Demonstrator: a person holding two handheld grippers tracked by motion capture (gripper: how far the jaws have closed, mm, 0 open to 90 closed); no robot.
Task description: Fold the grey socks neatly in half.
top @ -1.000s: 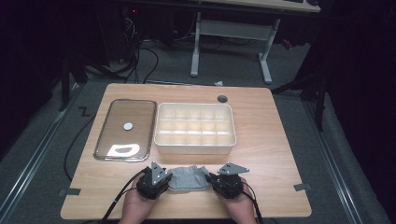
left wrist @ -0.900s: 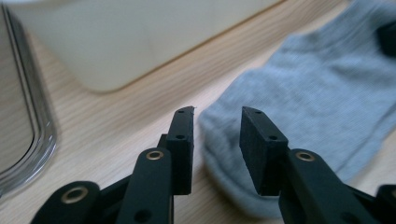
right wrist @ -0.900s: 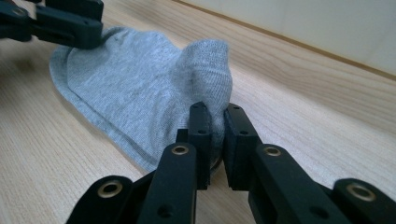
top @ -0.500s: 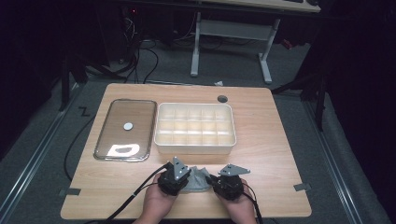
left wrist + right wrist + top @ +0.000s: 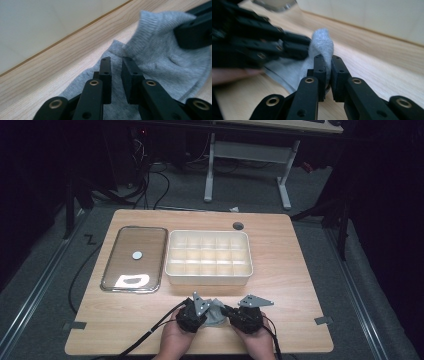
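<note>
The light wooden table [image 5: 295,270] carries a cream plastic tray [image 5: 208,279] of many small square compartments, all bare, and beside it a clear lid with a metal rim [image 5: 134,258]. At the near edge lies a grey knitted sock [image 5: 216,314]. The right gripper [image 5: 328,65] pinches a fold of it; the left gripper [image 5: 116,63], jaws just closing, stands narrow over it with a gap

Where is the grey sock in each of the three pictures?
High view: the grey sock lies near the table's front edge, between the two grippers.
Left gripper view: it spreads across the middle and right.
Right gripper view: it bunches at the centre.
Shared landmark: the cream compartment box behind it.
</note>
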